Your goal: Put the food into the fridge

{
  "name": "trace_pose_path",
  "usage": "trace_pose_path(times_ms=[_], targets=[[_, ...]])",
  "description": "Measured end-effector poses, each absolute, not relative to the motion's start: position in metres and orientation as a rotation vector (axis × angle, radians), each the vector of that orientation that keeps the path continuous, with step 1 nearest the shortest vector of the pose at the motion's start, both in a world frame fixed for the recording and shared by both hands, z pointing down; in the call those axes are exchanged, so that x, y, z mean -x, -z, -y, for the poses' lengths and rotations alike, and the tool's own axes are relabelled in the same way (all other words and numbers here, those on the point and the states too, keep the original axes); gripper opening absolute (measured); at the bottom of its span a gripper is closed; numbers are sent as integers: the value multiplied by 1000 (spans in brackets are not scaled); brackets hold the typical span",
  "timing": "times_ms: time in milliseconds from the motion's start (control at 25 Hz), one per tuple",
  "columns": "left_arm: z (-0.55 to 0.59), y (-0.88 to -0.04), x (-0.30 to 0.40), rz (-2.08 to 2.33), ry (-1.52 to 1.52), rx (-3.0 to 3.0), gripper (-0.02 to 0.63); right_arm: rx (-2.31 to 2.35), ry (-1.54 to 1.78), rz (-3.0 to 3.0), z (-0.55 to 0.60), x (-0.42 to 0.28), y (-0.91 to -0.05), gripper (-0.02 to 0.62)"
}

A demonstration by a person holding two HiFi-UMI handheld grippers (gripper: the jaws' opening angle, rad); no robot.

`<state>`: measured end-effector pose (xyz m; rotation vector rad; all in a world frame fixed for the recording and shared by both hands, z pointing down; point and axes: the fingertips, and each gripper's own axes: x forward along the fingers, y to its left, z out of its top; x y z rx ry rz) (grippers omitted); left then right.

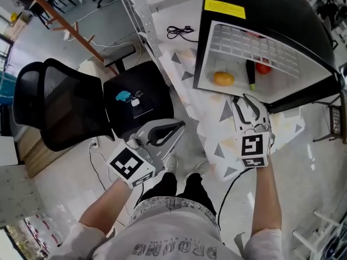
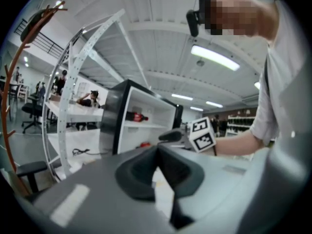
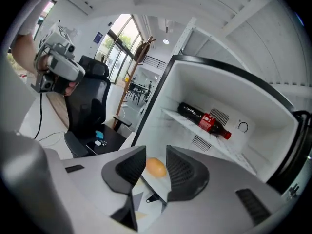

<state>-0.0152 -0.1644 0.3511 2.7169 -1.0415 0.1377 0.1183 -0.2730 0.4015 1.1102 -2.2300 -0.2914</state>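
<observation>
Loading appears done: orange [image 1: 223, 78], bottle [image 3: 204, 121] and red item [image 1: 263, 67] lie in the open fridge [image 1: 260, 4]; right gripper [image 3: 156, 152] part-open, left gripper [image 2: 158, 150] closed, both empty.

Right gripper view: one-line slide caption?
Right gripper, jaws apart and empty, faces the open fridge: orange below the shelf, cola bottle on it.

Yellow label [image 1: 225, 8] on fridge [image 1: 282, 4] top, print too small to read; block letters [image 1: 173, 249] across shirt [image 1: 173, 234], upside down, unclear; red label [image 3: 210, 122] on bottle [image 3: 192, 113], illegible
</observation>
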Motion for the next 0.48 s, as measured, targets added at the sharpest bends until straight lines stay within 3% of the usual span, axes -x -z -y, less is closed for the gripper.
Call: trace_pose_path(times_ms=[280, 480], targets=[[153, -341, 9, 963, -116, -2750, 6, -1183, 249, 2348, 237, -111, -358, 49], [149, -331, 9, 928, -111, -2787, 6, -1220, 175, 2420, 211, -102, -341, 27]])
